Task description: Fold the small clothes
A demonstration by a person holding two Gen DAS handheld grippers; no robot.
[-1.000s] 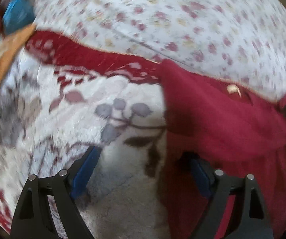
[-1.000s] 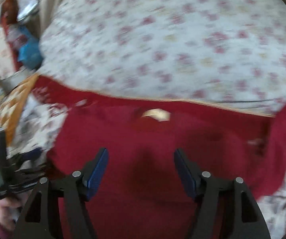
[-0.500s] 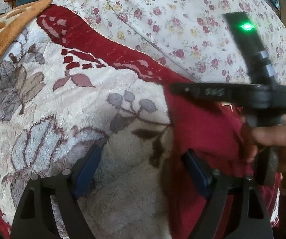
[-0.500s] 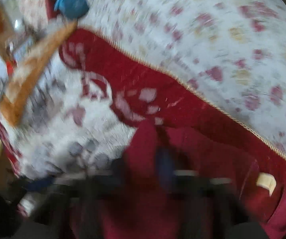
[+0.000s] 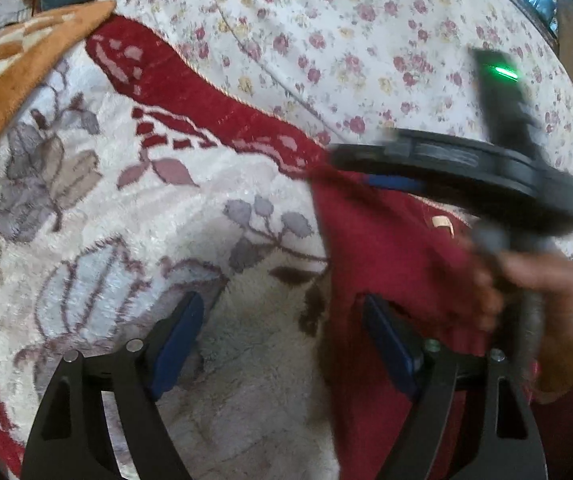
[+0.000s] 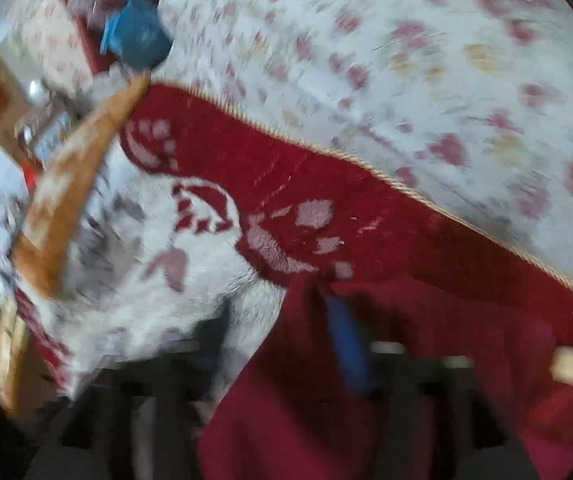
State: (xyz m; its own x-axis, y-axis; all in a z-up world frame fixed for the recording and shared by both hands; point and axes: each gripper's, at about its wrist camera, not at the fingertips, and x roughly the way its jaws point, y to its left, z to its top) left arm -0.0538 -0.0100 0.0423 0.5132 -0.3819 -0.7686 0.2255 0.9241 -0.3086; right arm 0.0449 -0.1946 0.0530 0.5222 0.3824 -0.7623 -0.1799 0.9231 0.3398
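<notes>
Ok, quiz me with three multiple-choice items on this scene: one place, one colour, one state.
1. The red garment lies on:
A. the plush flowered blanket
B. a wooden table
C. a basket

2. Its label is:
A. green
B. cream
C. black

3. The left gripper is:
A. shut on the red garment
B. shut on a sock
C. open

Answers:
1. A, the cloth rests on the pile of the blanket.
2. B, a pale cream tab shows against the red.
3. C, its blue pads stand wide apart and grip nothing.
</notes>
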